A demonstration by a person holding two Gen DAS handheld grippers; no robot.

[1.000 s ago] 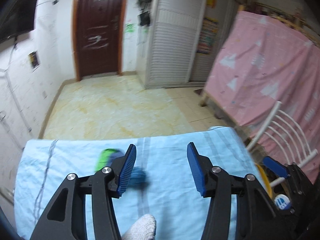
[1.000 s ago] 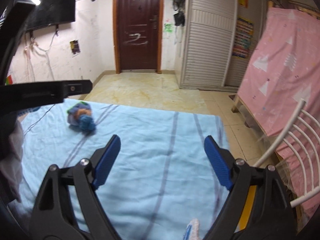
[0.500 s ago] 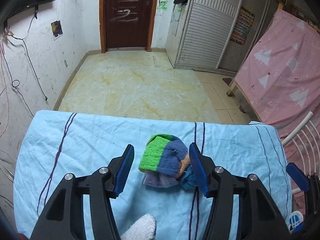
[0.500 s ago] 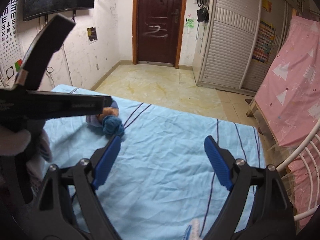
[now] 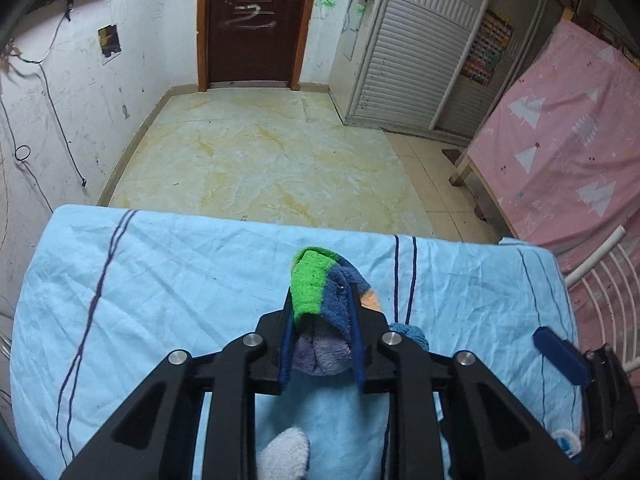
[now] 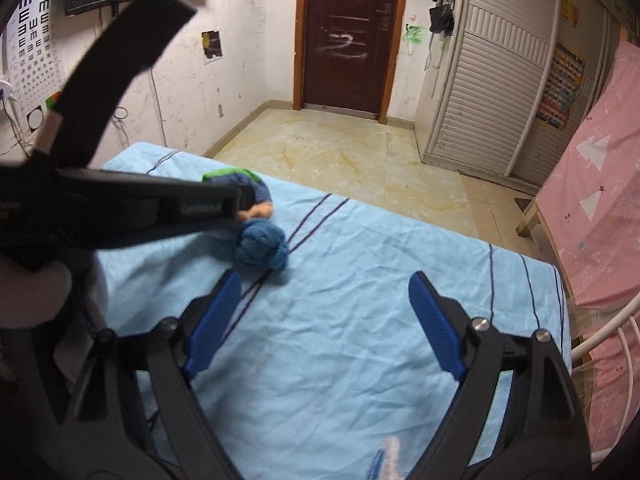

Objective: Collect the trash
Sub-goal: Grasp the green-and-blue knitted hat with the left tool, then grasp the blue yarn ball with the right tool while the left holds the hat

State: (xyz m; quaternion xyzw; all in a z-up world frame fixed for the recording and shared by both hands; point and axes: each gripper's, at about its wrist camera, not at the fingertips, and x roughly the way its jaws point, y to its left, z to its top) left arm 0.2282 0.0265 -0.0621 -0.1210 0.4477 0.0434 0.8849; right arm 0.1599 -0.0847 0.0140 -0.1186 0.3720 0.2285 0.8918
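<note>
A crumpled fuzzy cloth bundle (image 5: 320, 300), green, blue, purple and orange, lies on the light blue sheet (image 5: 180, 280). My left gripper (image 5: 320, 340) is shut on it, the blue pads pressing both sides. A blue knotted end (image 5: 410, 334) sticks out to the right. In the right wrist view the bundle (image 6: 260, 232) lies at the left, partly hidden by the left gripper's black arm (image 6: 140, 208). My right gripper (image 6: 324, 320) is open and empty above the sheet (image 6: 360, 340), to the right of the bundle.
The sheet's far edge drops to a yellow tiled floor (image 5: 272, 160). A pink patterned cover (image 5: 568, 140) and white metal rails (image 5: 600, 272) stand at the right. A white louvred wardrobe (image 5: 420, 60) and brown door (image 5: 252, 20) are at the back.
My left gripper swung onto the bundle, straddled it with open jaws, and has now closed on it. My right gripper stayed open while its view turned toward the bundle.
</note>
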